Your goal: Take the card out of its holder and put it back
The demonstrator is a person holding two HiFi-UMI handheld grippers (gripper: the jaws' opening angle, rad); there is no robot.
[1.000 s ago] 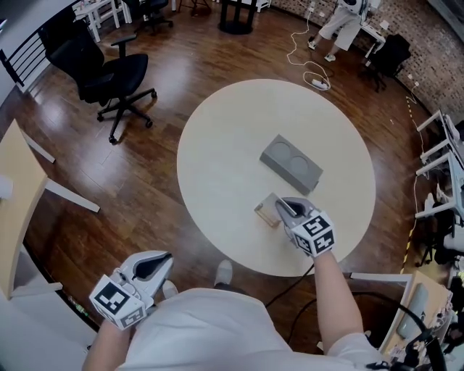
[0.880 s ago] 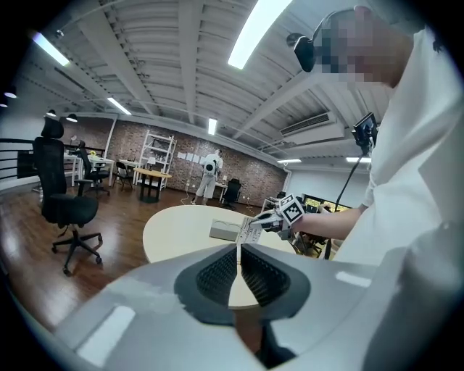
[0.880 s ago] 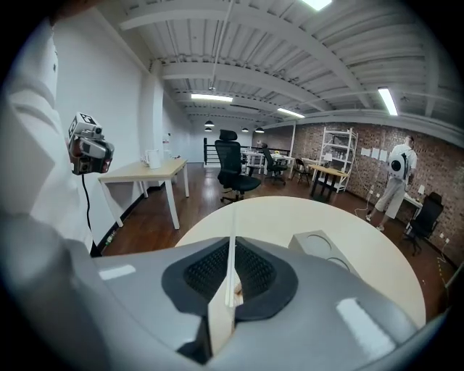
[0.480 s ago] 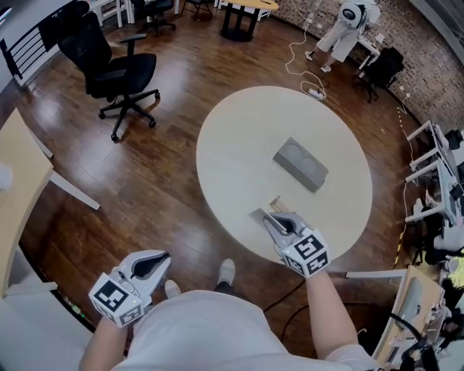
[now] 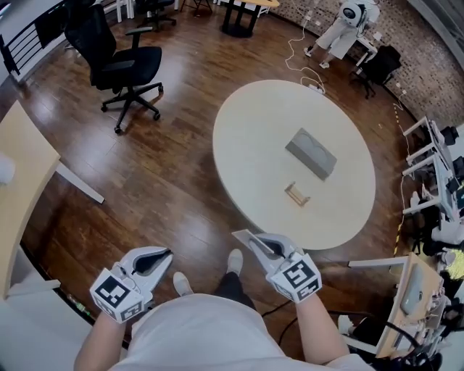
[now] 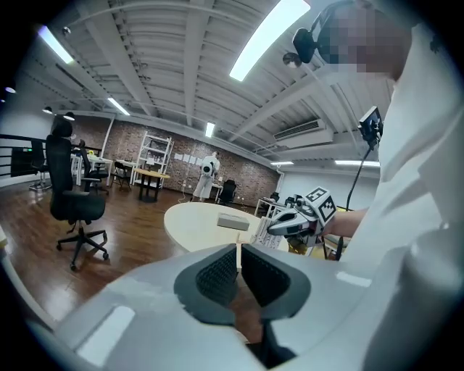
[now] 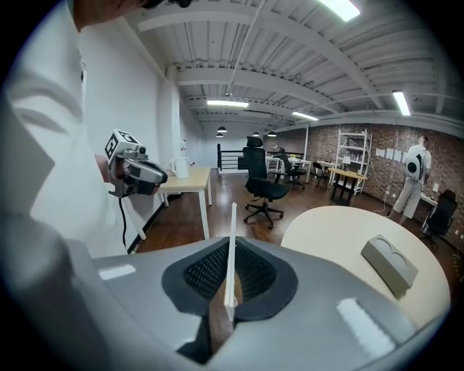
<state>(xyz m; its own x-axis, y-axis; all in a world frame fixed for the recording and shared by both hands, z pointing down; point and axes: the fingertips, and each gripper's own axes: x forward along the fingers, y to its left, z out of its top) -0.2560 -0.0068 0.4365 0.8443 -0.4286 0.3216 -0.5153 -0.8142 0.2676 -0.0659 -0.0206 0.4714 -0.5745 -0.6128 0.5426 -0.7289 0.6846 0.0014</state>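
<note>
The small wooden card holder [image 5: 297, 194] stands on the round pale table [image 5: 254, 138], with nothing in its slot. My right gripper [image 5: 259, 245] is drawn back off the table's near edge, close to my body, and is shut on the thin white card [image 5: 246, 238]. In the right gripper view the card [image 7: 230, 243] stands edge-on between the pads. My left gripper [image 5: 151, 261] hangs low at my left over the wooden floor, its jaws together with nothing in them [image 6: 238, 252].
A grey block [image 5: 312, 153] with two round dents lies on the table beyond the holder. A black office chair [image 5: 119, 61] stands at the far left and a wooden desk [image 5: 22, 167] at the left edge. A person in white [image 5: 344, 22] stands at the back, with cables [image 5: 308, 72] on the floor.
My right gripper has lifted the card out of the holder and pulled it back off the table toward my body. The left gripper has stayed put.
</note>
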